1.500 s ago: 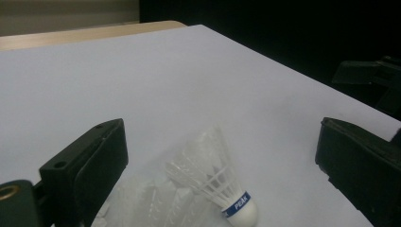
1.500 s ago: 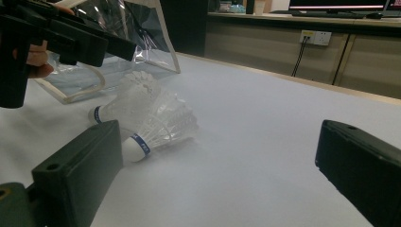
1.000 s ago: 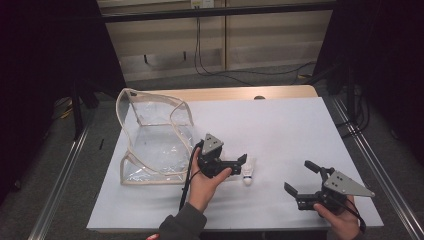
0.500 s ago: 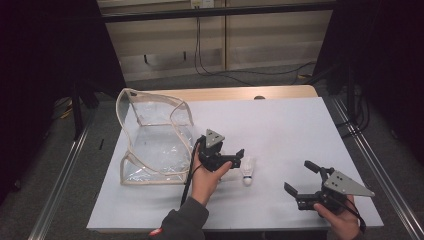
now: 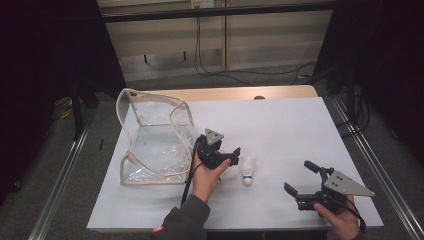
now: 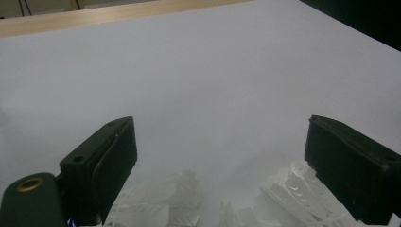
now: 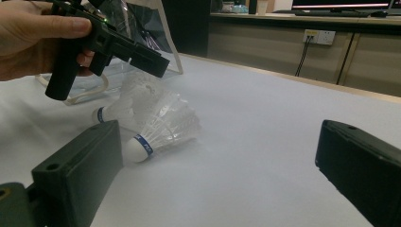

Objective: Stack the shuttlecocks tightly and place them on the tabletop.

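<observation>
1. The left gripper (image 5: 227,159) hangs just above 2 shuttlecocks; its fingers (image 6: 101,161) stand apart with nothing clamped, and they have just been closing a little. White feathers show below and between the fingers in the left gripper view.
2. The nearer shuttlecock (image 7: 161,127) lies on its side on the counter (image 5: 300,130), just past the left fingers, cork toward the person; in the high view it is at (image 5: 246,170). A blue band circles its cork, and the writing on the band is too small to read.
3. The second shuttlecock (image 7: 118,106) lies touching the first, under the left fingers, with the same blue band.
4. A clear plastic bag (image 5: 150,140) with pale trim stands open behind the left hand (image 5: 206,177).
5. The right gripper (image 5: 305,177) rests well apart from both shuttlecocks, fingers (image 7: 78,175) wide apart and empty.
</observation>
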